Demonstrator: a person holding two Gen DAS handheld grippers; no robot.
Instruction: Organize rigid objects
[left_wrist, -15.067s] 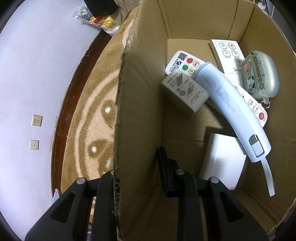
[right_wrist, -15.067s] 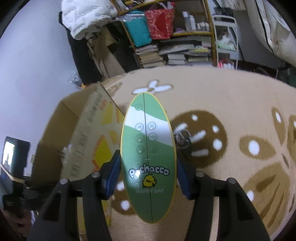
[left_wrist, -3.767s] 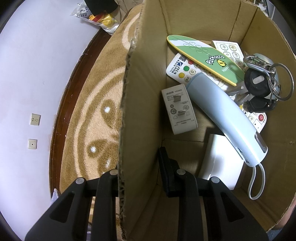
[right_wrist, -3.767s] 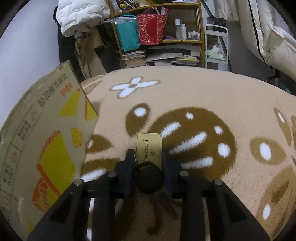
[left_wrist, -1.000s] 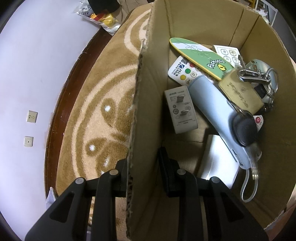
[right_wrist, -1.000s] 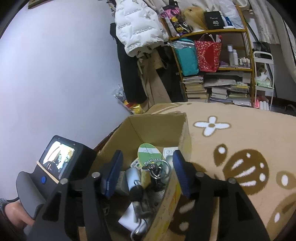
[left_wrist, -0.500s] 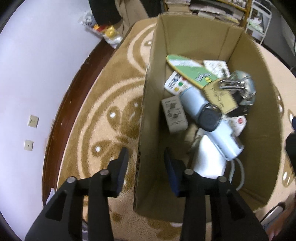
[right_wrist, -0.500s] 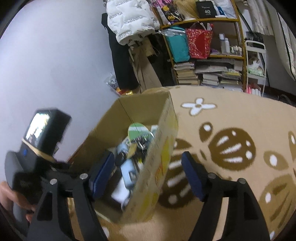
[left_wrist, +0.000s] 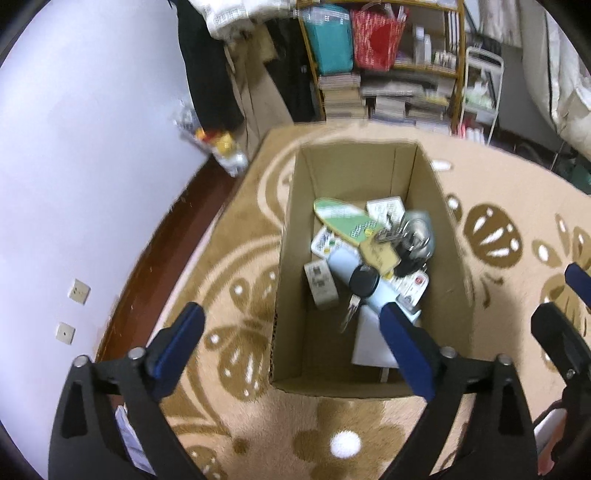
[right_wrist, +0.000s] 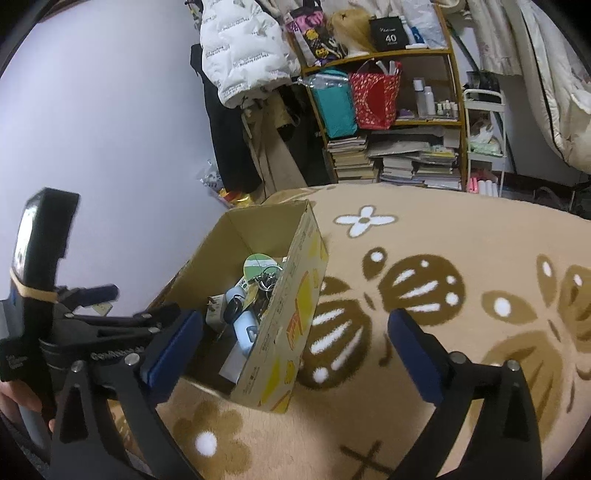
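An open cardboard box (left_wrist: 452, 266) (right_wrist: 291, 317) stands on the patterned rug. It holds a green oval remote (left_wrist: 345, 219), a pale blue device (left_wrist: 384, 291) with a black car key (left_wrist: 364, 282) on it, a gold card (left_wrist: 380, 253), a key ring (left_wrist: 415, 230), a grey charger (left_wrist: 321, 284) and white remotes. My left gripper (left_wrist: 291, 345) is open and empty, raised above the box's near end. My right gripper (right_wrist: 293, 341) is open and empty, raised to the right of the box. The left gripper also shows in the right wrist view (right_wrist: 122, 306).
A beige and brown rug (right_wrist: 461, 258) covers the floor. A shelf (right_wrist: 402, 110) with books and bags stands at the back. A white wall (left_wrist: 74, 166) with a dark baseboard runs along the left. A plastic bag (left_wrist: 218, 147) lies by the wall.
My left gripper has let go of the box wall, opened wide and risen away. My right gripper has also pulled back and up. The box stays on the rug.
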